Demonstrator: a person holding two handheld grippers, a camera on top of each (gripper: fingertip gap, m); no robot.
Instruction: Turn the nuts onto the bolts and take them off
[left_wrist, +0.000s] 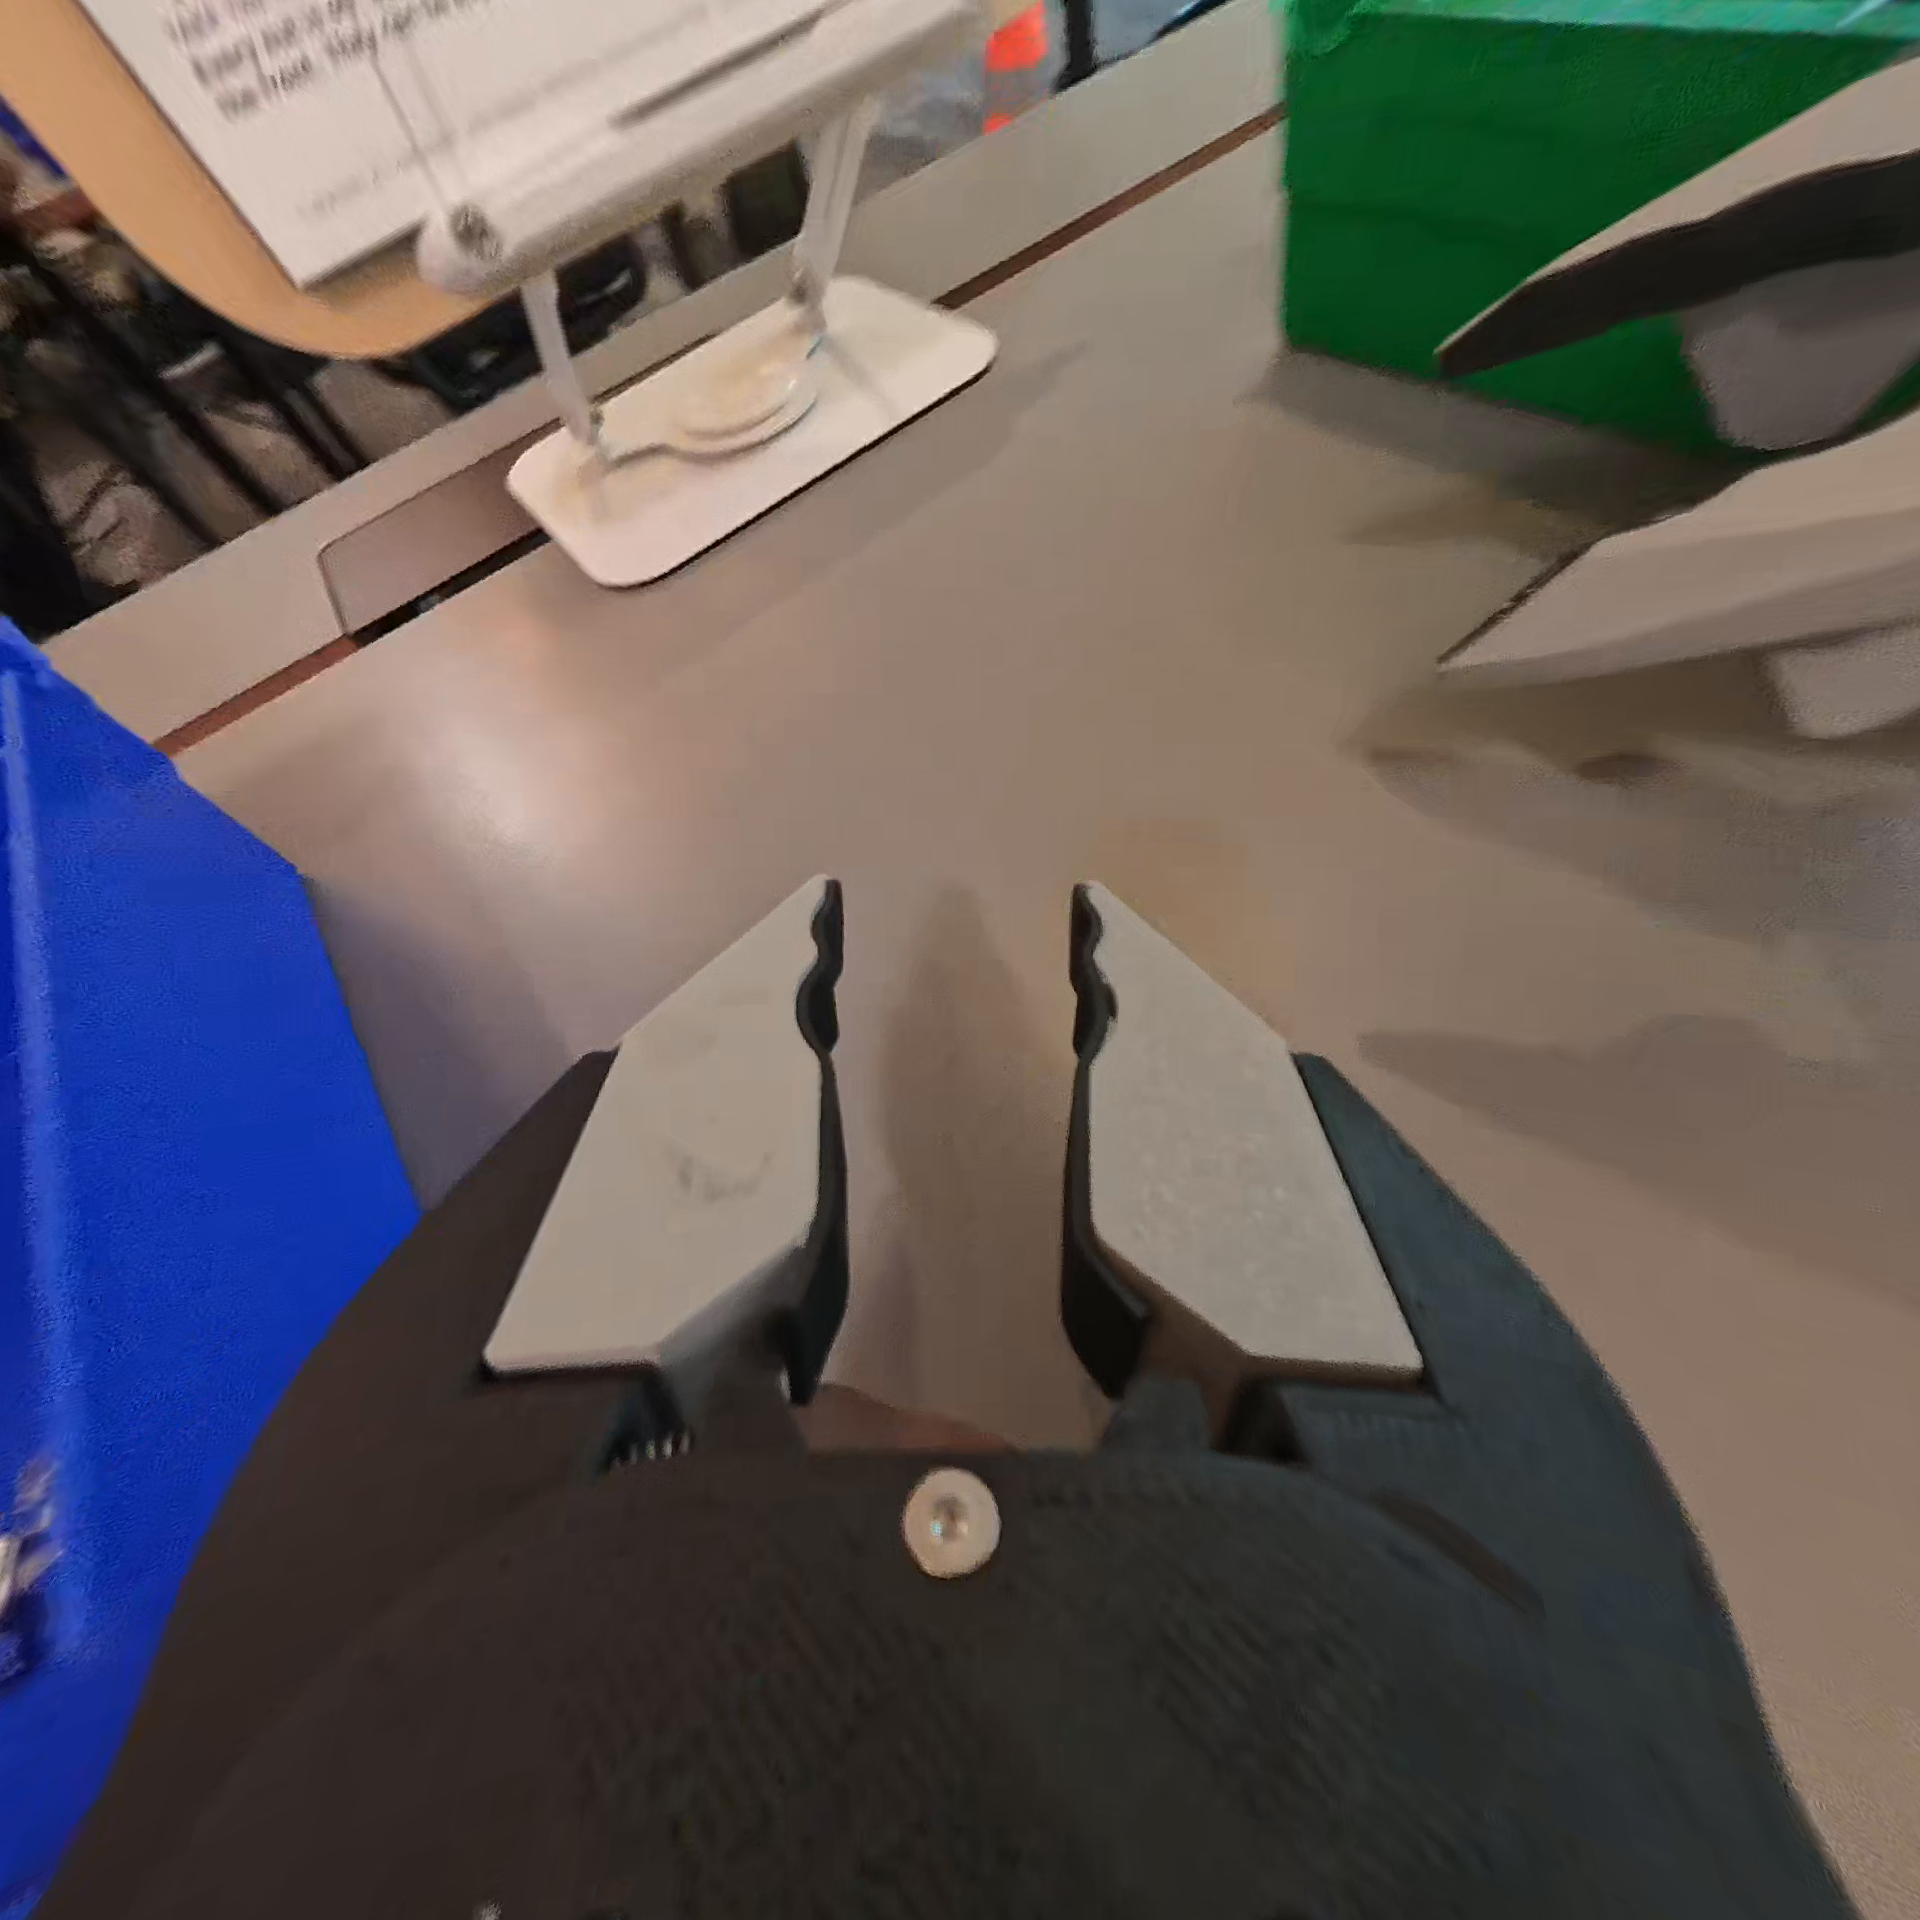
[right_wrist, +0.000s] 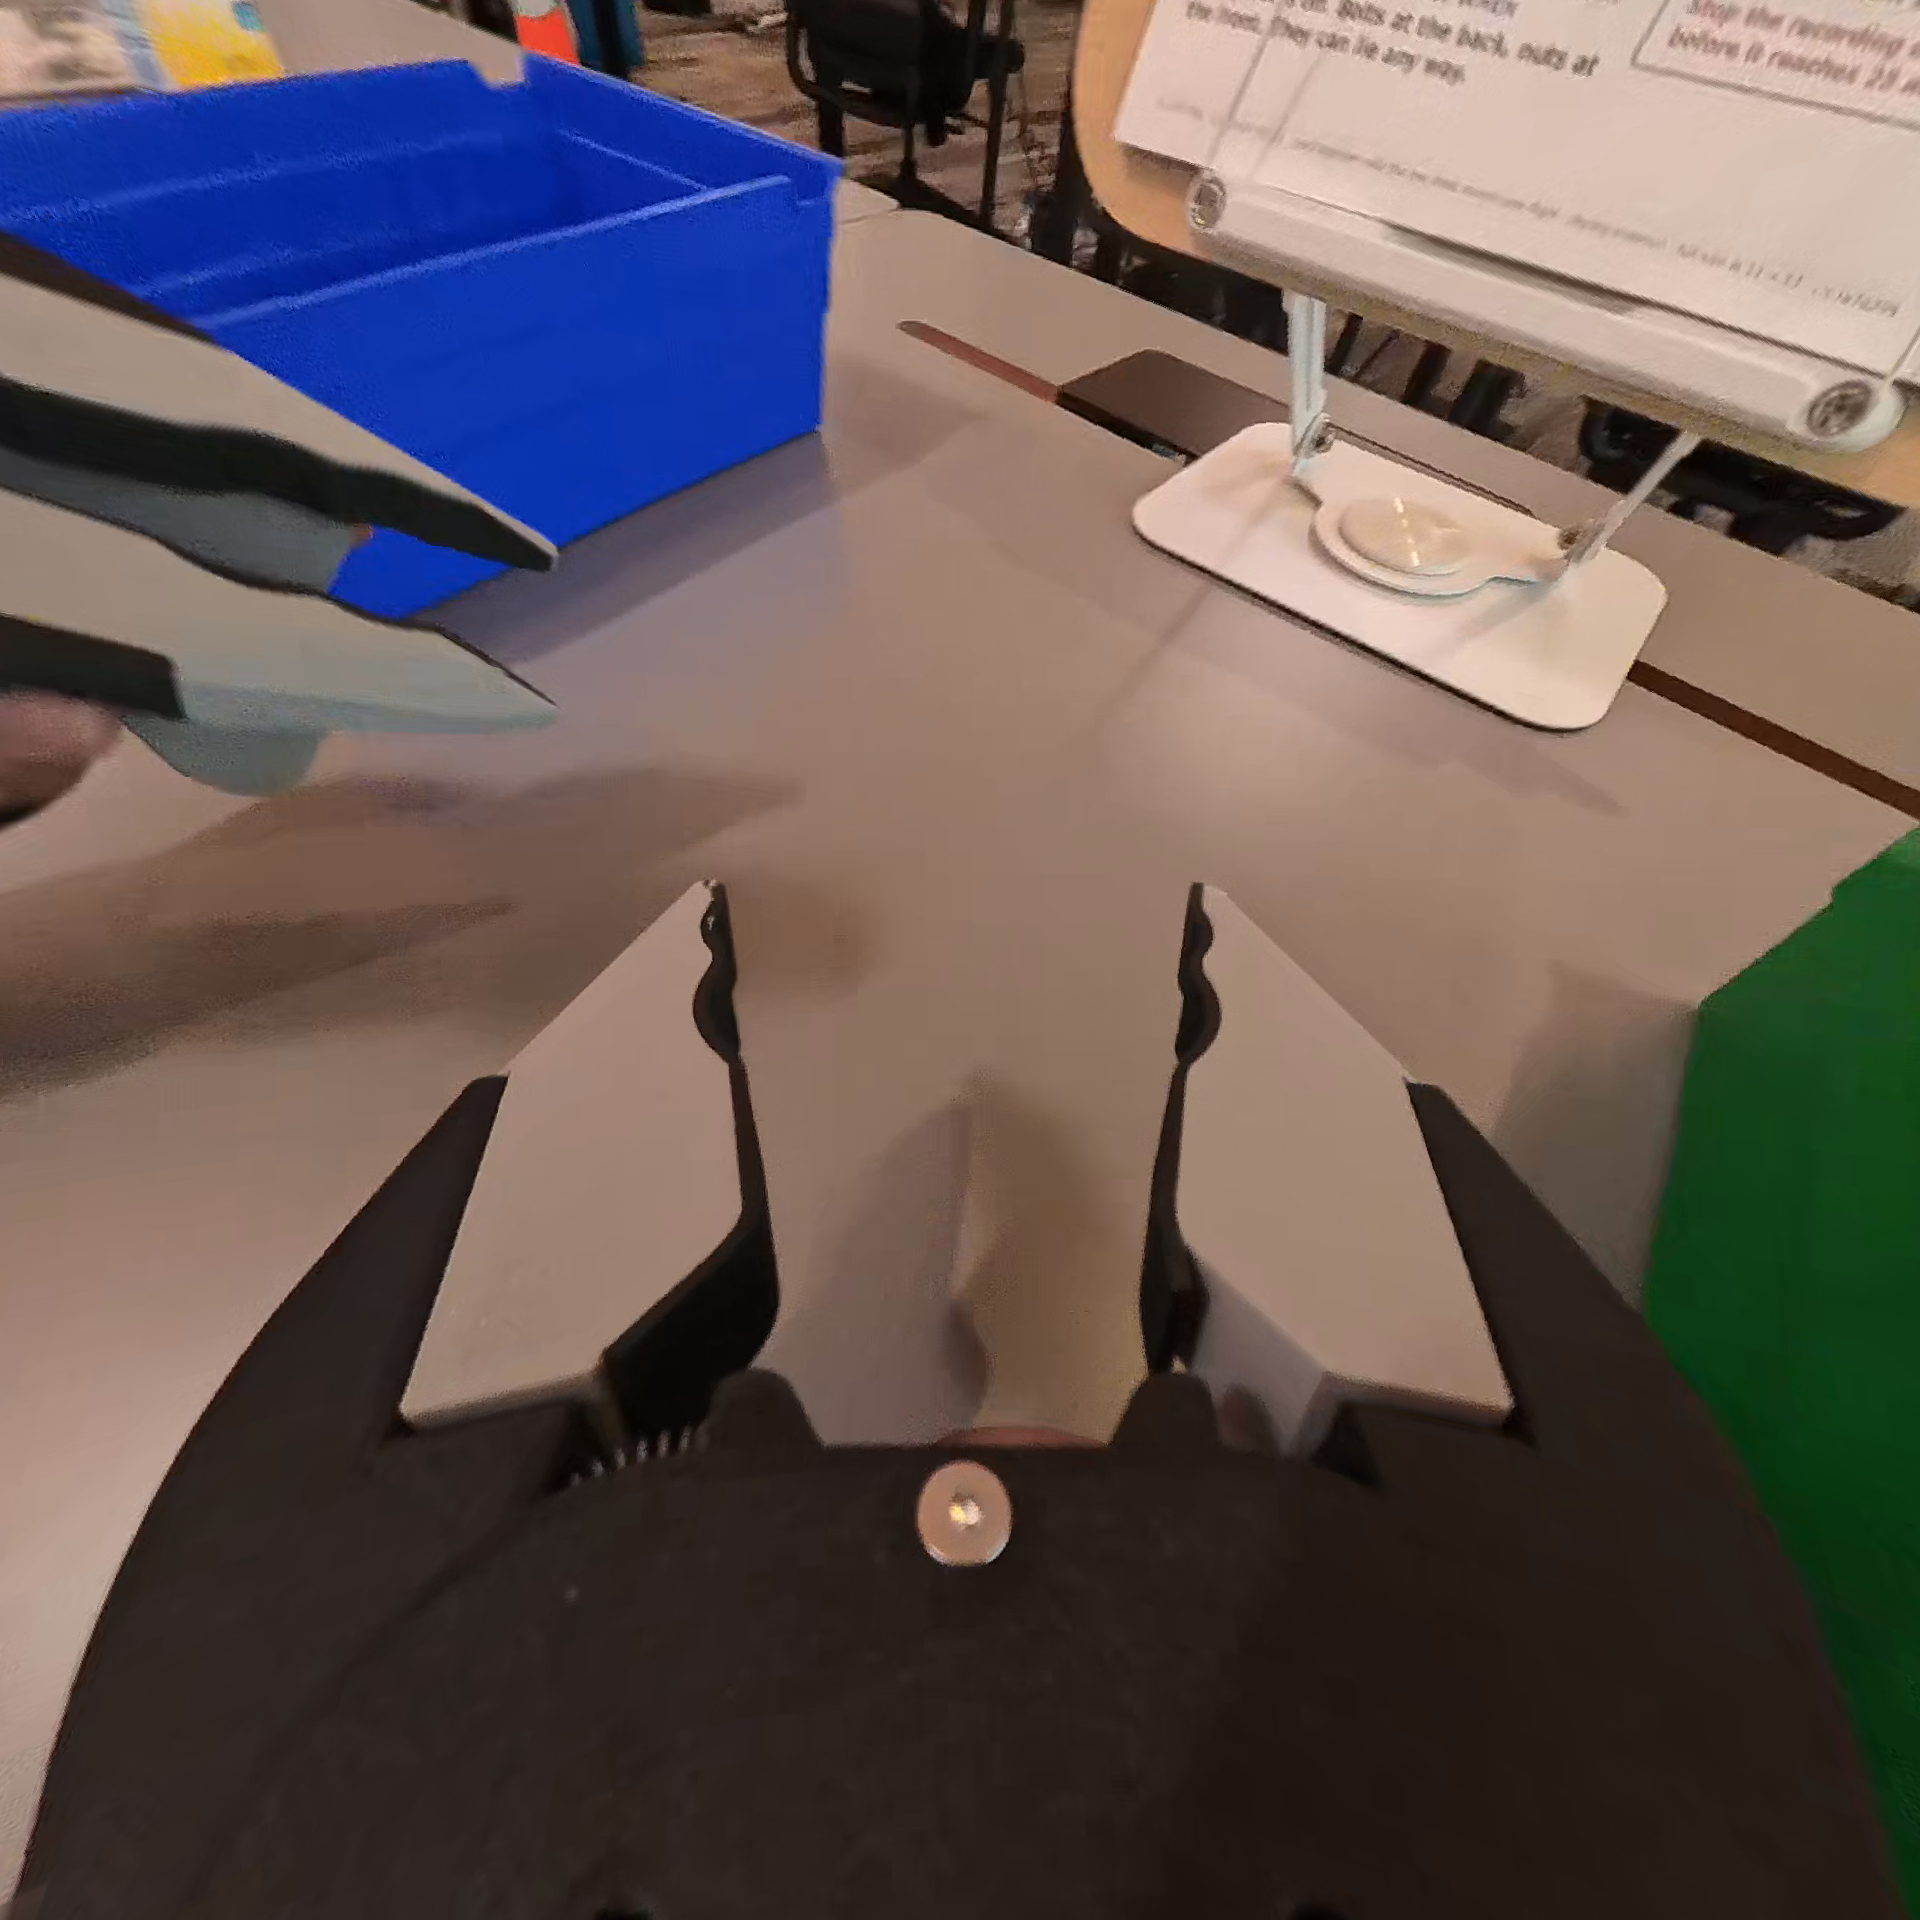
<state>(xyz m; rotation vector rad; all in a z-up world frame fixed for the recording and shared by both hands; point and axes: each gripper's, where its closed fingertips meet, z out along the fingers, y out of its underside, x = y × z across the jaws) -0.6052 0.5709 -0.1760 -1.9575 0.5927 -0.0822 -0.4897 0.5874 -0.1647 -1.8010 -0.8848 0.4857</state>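
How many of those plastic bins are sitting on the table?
2. The blue bin stands at the table's left side, by the left gripper. The green bin stands at the right, beside the right gripper. Others may lie outside both views.

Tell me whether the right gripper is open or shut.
Open: the right gripper shows bare grey table between its spread fingertips, holding nothing.

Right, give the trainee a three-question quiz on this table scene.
1. True or false: the left gripper is holding a nut.
2. Which bin sits on the left gripper's side of the table? A) blue bin B) green bin
3. Fill in: the white stand holds a printed ____.

Key: 1 false, both it and the right gripper are open and empty. 2 A. 3 sheet.
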